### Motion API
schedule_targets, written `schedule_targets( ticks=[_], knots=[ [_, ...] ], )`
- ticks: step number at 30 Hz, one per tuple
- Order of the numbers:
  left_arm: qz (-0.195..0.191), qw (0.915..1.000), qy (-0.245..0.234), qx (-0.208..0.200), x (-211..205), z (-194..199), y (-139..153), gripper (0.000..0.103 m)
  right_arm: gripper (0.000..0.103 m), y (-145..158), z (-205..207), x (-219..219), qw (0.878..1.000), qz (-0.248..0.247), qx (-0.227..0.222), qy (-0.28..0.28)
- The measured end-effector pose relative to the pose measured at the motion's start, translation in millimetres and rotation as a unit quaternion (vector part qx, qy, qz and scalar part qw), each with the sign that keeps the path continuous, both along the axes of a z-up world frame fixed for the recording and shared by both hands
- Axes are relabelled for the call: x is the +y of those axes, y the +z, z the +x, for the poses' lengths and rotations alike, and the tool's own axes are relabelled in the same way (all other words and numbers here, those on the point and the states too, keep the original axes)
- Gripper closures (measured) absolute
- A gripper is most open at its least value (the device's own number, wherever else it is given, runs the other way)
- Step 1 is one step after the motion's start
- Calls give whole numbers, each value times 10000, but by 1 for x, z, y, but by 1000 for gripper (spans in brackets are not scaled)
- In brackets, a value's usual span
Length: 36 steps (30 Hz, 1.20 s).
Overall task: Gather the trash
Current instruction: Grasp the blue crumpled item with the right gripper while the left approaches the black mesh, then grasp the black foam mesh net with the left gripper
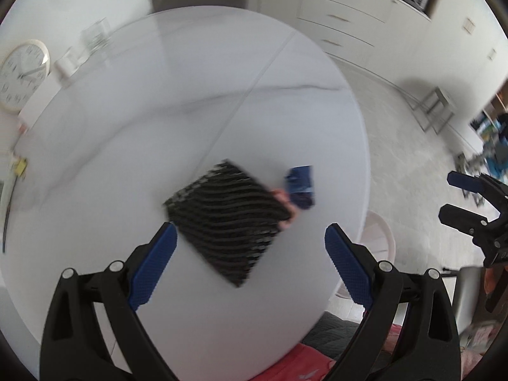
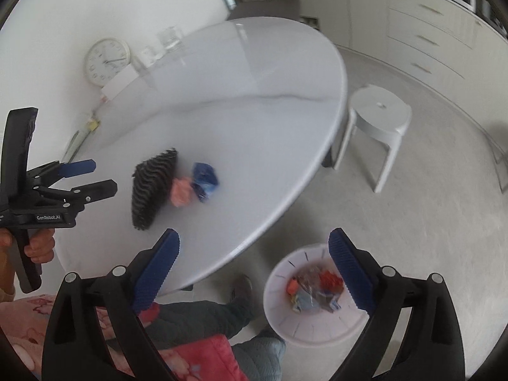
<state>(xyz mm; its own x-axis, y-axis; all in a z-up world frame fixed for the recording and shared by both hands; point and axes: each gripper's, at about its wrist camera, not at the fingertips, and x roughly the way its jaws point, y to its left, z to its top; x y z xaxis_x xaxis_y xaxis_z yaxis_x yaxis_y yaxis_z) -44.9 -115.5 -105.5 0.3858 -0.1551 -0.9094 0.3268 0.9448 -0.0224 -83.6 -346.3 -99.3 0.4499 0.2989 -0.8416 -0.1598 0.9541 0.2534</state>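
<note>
Both the left tongs (image 1: 250, 241) and the right tongs (image 2: 254, 250) gape wide and empty, the black ridged tray (image 1: 227, 220), pink scrap (image 2: 181, 192) and blue wrapper (image 2: 205, 181) lying just ahead on the surface (image 2: 254, 127), the bin (image 2: 314, 330) below the right tongs to receive them.

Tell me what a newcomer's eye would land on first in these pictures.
The black ribbed pad stands out most, lying dark on the pale round table, with a pink crumpled scrap and a blue wrapper beside it. Next comes the white bin on the floor by the table's edge, already holding colourful trash. Both the left claw and right claw are open and hold nothing.
</note>
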Motion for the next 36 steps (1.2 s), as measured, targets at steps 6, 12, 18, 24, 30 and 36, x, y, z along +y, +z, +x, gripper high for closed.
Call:
schedule_targets(
  ticks=[6,12,18,24,30,36],
  knots=[
    [58,9998,134,164,22,2,-16,13,9,-15,39,50,9967,-270,49,766],
    [4,9990,238,377,32,-2,-33,13,15,-43,76,79,9906,-492,353,1229],
    [-45,9973,498,529,47,-1,-42,13,26,-72,102,92,9885,-469,693,1262],
    [-86,9957,709,585,54,-1,-43,13,46,-91,110,98,9862,-512,937,1269],
    [-49,9954,758,582,53,2,-42,13,70,-92,109,90,9872,-258,1011,1203],
    [12,9957,722,583,48,6,-43,13,78,-87,107,81,9896,-163,905,1108]
  ],
)
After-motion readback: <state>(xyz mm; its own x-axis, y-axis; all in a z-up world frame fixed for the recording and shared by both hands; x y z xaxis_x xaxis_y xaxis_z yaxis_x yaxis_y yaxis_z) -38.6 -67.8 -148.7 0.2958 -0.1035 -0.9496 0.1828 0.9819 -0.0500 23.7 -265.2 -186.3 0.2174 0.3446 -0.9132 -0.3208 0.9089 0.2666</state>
